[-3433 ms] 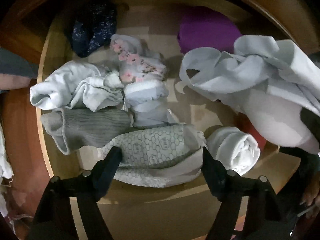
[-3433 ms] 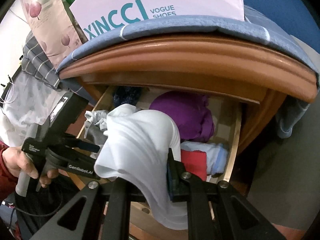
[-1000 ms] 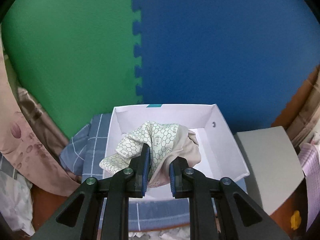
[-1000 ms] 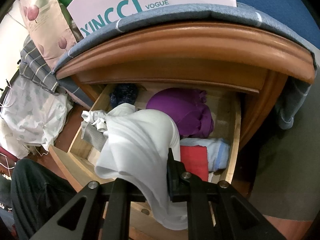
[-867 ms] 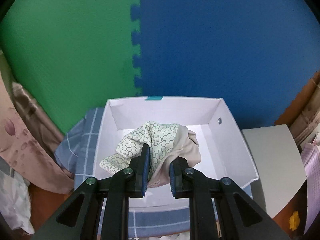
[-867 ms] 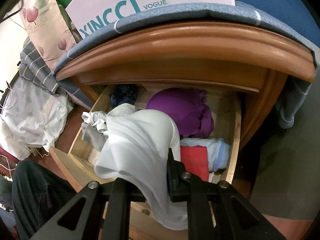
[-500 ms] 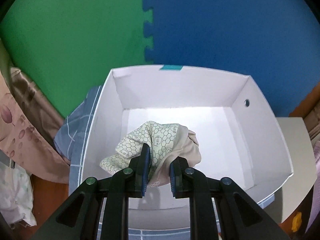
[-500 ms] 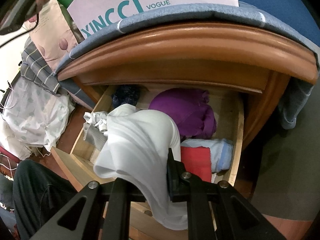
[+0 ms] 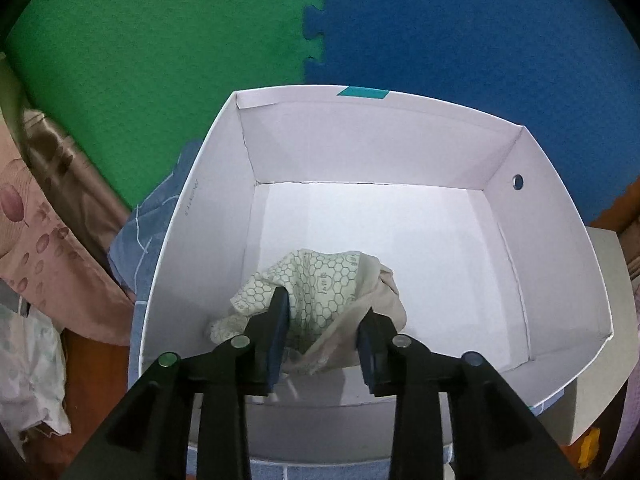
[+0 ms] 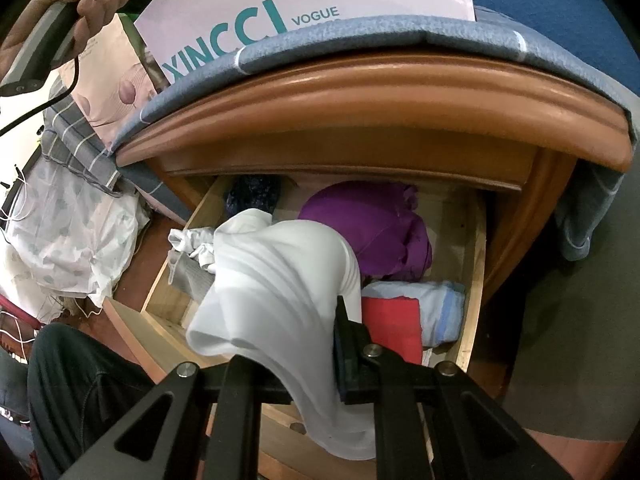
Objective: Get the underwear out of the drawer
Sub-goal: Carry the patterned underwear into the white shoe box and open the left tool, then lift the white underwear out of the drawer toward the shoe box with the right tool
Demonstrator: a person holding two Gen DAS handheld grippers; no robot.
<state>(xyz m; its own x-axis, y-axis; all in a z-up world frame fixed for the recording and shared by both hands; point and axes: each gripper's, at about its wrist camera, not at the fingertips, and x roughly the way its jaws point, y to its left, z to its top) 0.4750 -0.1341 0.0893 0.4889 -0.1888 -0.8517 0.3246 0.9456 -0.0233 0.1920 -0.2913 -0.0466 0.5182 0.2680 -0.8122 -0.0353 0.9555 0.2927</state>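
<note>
At nine o'clock in my left view, curtains are running off the edge. My left gripper (image 9: 322, 322) is reaching into the white box (image 9: 552, 240), jaws opening, the honeycomb-print underwear (image 9: 320, 280) lying loose between them on the box floor. My right gripper (image 10: 316, 332) is staying clamped on white underwear (image 10: 280, 280), which is hiding one finger and much of the open drawer (image 10: 476, 272) at twelve o'clock.

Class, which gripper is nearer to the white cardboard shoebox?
Left. The left gripper reaches inside the white cardboard shoebox, jaws opening around the honeycomb-print underwear. The right gripper is below, over the open wooden drawer.
</note>
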